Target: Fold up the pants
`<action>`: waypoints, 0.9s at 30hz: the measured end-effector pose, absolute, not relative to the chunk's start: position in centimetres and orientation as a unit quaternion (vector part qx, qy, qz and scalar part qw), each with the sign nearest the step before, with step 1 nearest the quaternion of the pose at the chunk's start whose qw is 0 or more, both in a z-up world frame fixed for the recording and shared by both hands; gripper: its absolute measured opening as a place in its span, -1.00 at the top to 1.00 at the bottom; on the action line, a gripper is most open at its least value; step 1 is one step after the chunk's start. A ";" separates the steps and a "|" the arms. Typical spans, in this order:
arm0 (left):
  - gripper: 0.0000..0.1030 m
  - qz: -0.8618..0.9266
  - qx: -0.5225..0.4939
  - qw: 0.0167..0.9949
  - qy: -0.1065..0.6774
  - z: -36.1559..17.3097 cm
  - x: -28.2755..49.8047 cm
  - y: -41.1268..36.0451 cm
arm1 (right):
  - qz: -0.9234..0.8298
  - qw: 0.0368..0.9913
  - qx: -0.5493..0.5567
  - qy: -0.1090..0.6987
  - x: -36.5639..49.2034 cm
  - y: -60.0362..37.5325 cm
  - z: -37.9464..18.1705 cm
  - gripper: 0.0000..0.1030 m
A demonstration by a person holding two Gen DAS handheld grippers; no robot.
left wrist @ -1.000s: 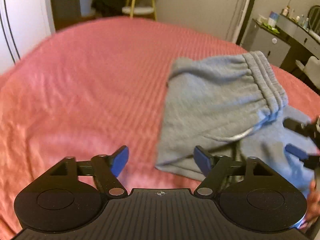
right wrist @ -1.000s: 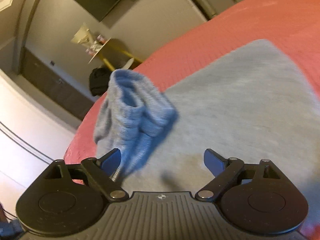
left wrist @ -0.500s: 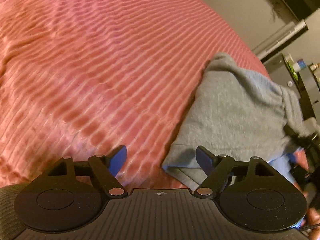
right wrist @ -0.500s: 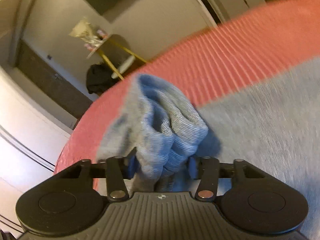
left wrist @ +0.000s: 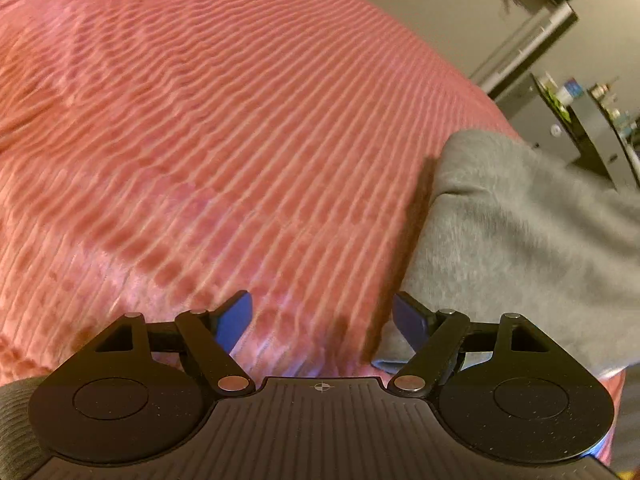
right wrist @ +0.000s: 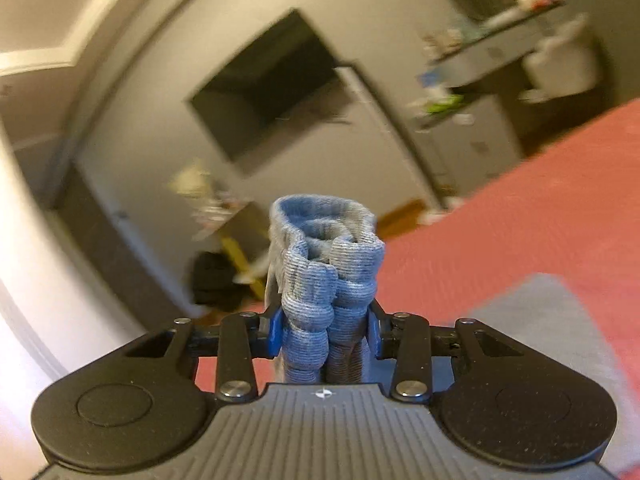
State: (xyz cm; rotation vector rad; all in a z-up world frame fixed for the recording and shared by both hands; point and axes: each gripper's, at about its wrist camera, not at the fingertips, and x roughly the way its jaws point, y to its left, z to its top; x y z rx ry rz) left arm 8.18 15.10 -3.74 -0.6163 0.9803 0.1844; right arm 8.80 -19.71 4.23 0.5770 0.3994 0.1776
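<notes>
The right tongs [right wrist: 325, 330] have just closed on the bunched waistband [right wrist: 326, 264] of the pants [left wrist: 520, 248], likely to carry it over for a fold. The left tongs [left wrist: 322, 318] gape wide and empty at lower centre, over the bed [left wrist: 200, 140] beside the pants' edge.

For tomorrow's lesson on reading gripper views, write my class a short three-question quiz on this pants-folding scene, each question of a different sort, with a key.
1. True or false: the right gripper is clamped on the bunched waistband.
2. What lies between the left gripper's blue pads?
A. grey pants
B. bare pink bedspread
C. a sock
3. Fill in: in the left wrist view, the pants lie toward the ______ side of the picture.

Key
1. True; the pads press its sides.
2. B; the pants' edge sits by one finger only.
3. Right.
</notes>
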 end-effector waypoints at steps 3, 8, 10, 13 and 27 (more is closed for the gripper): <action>-0.60 0.076 -0.270 0.836 0.472 -3.7 8.6 14.1 | 0.015 0.917 0.284 0.279 8.9 -22.8 -0.4 -0.01; -0.60 0.064 -0.225 0.846 0.479 -3.5 8.6 12.5 | -0.008 0.855 0.370 0.364 9.1 -26.0 -7.0 -0.29; -0.60 0.055 -0.209 0.850 0.480 -3.2 8.7 11.8 | 0.006 0.854 0.383 0.352 9.4 -26.2 -7.0 -0.59; -0.60 0.045 -0.172 0.856 0.486 -3.2 9.1 10.4 | 0.027 0.854 0.388 0.346 10.5 -25.3 -6.8 -0.75; -0.59 0.065 -0.087 0.851 0.515 -5.5 11.5 6.0 | 0.064 0.870 0.396 0.285 10.6 -23.5 -2.1 0.54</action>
